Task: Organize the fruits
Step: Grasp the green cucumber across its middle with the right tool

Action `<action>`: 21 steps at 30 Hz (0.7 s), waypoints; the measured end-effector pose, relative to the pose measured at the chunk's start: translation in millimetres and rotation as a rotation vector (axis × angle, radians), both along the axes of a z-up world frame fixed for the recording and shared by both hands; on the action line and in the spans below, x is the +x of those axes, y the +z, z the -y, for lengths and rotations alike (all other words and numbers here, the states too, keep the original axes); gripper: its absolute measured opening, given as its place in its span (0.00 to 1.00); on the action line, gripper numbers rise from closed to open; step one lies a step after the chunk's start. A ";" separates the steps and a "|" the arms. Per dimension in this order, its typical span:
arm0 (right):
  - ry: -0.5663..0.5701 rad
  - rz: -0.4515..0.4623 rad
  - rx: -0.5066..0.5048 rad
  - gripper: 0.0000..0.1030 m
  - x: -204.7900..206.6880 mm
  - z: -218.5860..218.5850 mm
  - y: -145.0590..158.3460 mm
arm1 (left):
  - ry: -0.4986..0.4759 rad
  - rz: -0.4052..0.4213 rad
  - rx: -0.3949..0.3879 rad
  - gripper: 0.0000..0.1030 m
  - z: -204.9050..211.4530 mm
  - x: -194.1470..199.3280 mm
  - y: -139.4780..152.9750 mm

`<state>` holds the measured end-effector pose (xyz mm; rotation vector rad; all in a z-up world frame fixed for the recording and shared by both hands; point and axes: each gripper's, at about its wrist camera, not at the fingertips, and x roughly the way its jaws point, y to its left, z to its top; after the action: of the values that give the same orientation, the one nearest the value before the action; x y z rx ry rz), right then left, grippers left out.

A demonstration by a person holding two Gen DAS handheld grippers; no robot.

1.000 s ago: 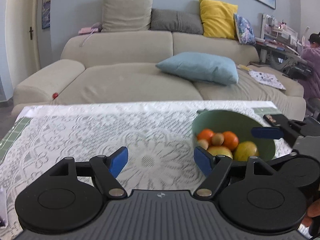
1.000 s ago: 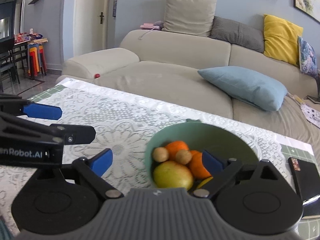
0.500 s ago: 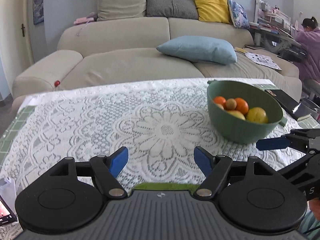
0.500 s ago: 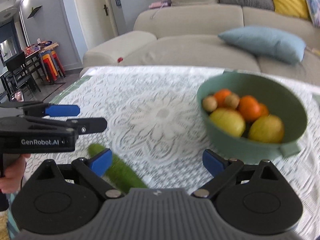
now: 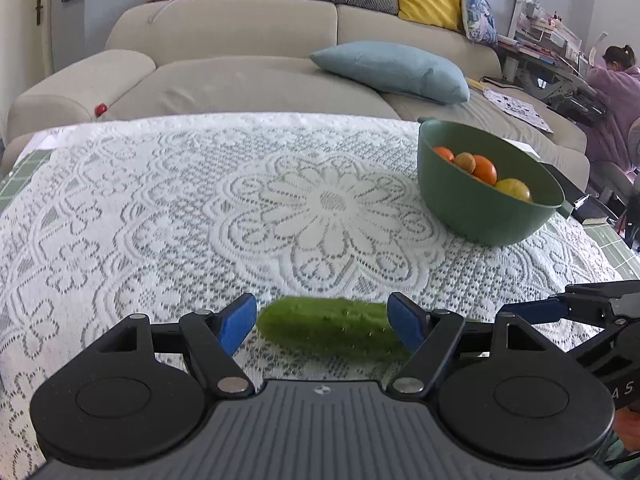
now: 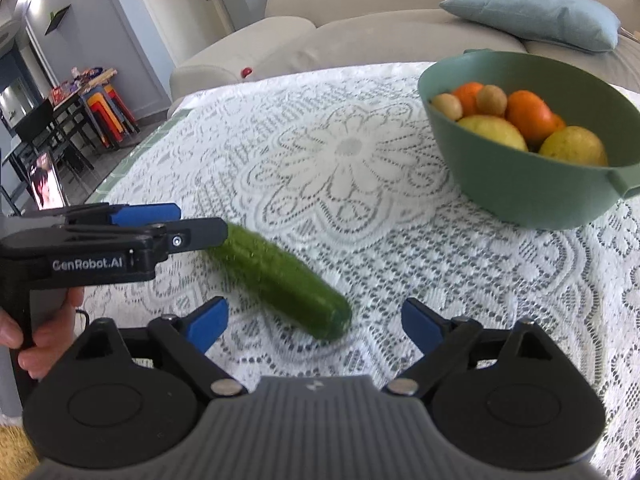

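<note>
Fingers of left gripper point(image 5: 322, 322) spread wide either side of cucumber point(image 5: 332, 327), not pressing it; fingers of right gripper point(image 6: 314, 322) released too, closing slightly, near cucumber's right end. Cucumber flat on lace-covered desk point(image 5: 200, 208). Green bowl point(image 6: 532, 184) of fruit at far right

Left gripper point(image 5: 322, 322) wide; right gripper point(image 6: 314, 322) closing.

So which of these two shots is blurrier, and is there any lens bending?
Right wrist view: the long green cucumber and the green plastic bowl look smeared by motion. Left wrist view: sharper overall; the cucumber shows its bumps. Both views: fisheye curvature bows the white lace tablecloth at the edges.
</note>
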<state>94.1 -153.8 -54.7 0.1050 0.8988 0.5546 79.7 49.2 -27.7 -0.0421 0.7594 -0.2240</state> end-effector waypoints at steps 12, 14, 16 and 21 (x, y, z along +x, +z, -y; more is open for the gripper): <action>0.037 -0.004 -0.049 0.49 0.4 -10.7 -9.8 | -0.010 -0.005 -0.014 0.85 -4.9 -8.7 -6.9; 0.028 0.001 -0.055 0.42 1.2 -11.0 -10.1 | -0.015 -0.007 -0.023 0.85 -5.8 -10.0 -7.5; 0.010 -0.009 -0.036 0.42 4.6 -7.8 -9.9 | -0.025 -0.006 -0.029 0.85 -6.7 -11.4 -7.7; -0.046 -0.051 0.044 0.42 15.0 3.9 -8.9 | -0.053 -0.001 -0.025 0.85 -4.4 -14.1 -9.1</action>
<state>109.1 -157.7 -63.6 0.1804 0.9317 0.5307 65.6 53.6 -36.8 -0.0457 0.7597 -0.2844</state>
